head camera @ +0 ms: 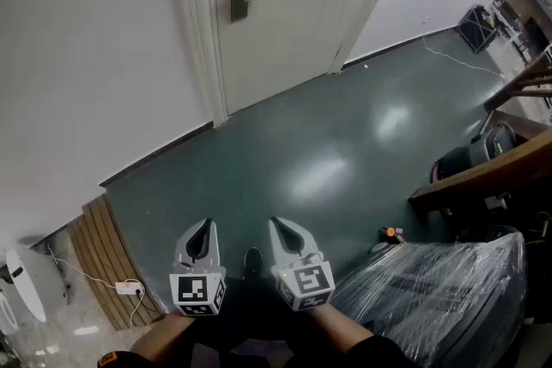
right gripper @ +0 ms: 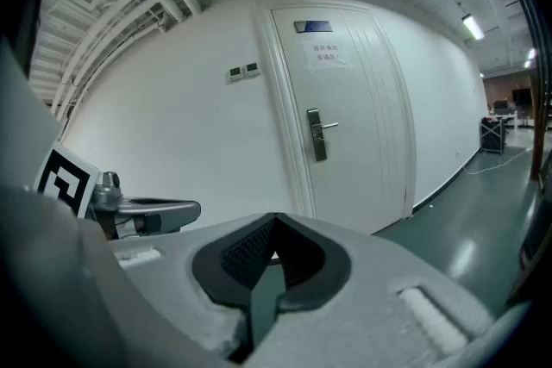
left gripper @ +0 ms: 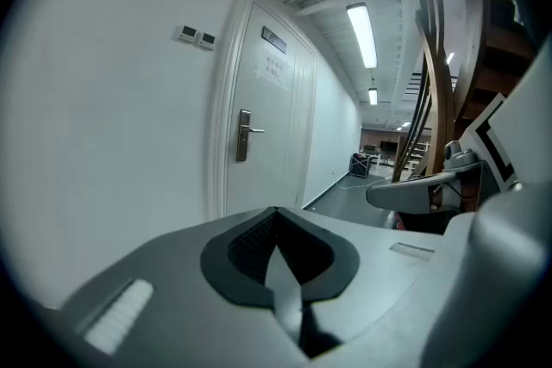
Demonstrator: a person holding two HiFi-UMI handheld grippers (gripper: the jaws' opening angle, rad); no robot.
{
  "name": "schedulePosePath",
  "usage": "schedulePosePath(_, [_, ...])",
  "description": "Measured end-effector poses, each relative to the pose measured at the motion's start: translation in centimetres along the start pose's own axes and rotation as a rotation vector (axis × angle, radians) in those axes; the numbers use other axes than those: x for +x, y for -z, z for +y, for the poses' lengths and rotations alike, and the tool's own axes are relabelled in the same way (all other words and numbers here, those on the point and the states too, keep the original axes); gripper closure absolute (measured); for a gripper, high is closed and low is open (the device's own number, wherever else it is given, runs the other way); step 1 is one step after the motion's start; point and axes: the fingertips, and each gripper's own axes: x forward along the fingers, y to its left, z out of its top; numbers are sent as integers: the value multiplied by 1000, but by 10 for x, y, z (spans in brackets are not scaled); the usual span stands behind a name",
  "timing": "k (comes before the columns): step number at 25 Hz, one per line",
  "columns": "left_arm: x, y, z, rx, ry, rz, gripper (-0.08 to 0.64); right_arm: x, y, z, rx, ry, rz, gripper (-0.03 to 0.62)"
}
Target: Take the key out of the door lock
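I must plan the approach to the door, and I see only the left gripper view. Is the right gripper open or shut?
Observer: The right gripper is shut, with nothing between its jaws.
Operator: Thank you. Does something stand near us on our right side?
Observer: Yes. In the head view a large plastic-wrapped bundle stands close on our right.
Operator: And on our left side?
Observer: A white power strip with its cable lies on the floor, beside a slatted wooden panel.
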Motion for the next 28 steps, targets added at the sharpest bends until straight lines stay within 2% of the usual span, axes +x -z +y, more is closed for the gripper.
schedulePosePath(13, [5,-11,-11,28,10,-15,541,-2,-2,-15,17,32,-2,603])
schedulePosePath(22, [11,-20,-20,45,17,-22,541,1,-1,-18,60,-9,24,601])
schedulePosePath(28, [19,-17,-22,40,16,-5,541,-2,0,-34,91,21,5,600])
